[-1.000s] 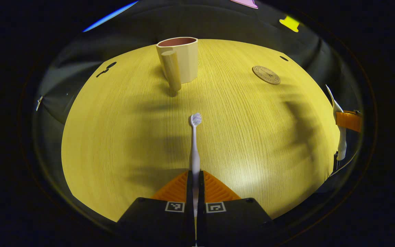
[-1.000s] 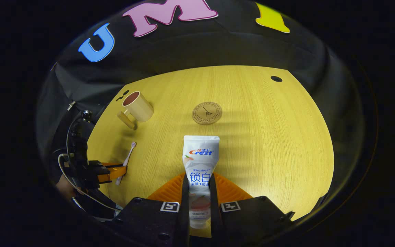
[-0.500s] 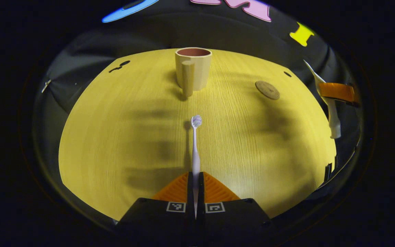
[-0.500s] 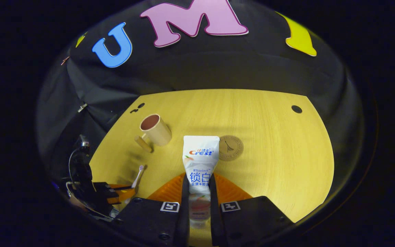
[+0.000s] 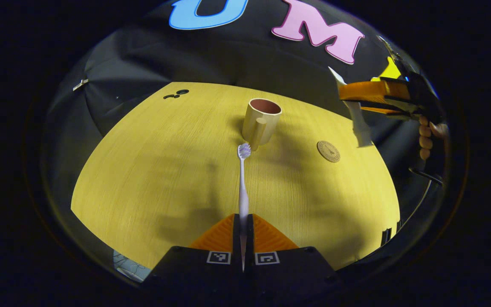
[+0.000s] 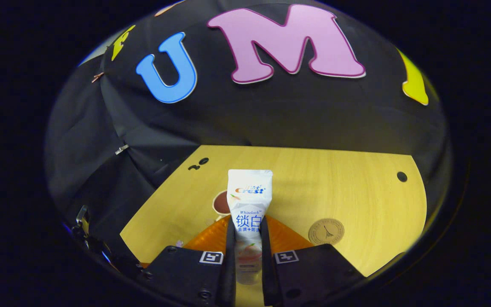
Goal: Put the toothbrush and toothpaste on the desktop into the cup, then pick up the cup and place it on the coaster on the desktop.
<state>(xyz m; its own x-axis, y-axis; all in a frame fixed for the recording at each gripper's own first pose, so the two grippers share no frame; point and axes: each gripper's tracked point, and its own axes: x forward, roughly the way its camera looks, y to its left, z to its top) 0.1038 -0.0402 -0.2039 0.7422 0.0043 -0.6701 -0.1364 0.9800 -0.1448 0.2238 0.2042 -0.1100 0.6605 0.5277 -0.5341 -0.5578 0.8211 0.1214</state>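
In the left gripper view, the left gripper (image 5: 243,226) has its jaws drawn almost together, pinching the lower handle of the toothbrush (image 5: 242,183). The brush runs straight ahead from the jaws, its bristled head lifted clear of the worktop (image 5: 143,170) and lying, as seen here, just short of the cup (image 5: 262,123). The cup stands upright beyond the brush tip, its handle turned toward the jaws. The round coaster (image 5: 328,151) lies flat ahead and to the right of the jaws, apart from the cup. Farther right and higher, the right gripper (image 5: 356,96) hangs in the air with a hand (image 5: 428,136) behind it, the toothpaste between its jaws.

In the right gripper view, the right gripper's jaws are open only by the tube's width and press on both sides of the toothpaste (image 6: 249,204), which stands up from the jaws with its flat crimped end farthest away. Behind the tube, just to its left, part of the cup's rim shows. The coaster sits on the worktop ahead and to the right of the jaws.
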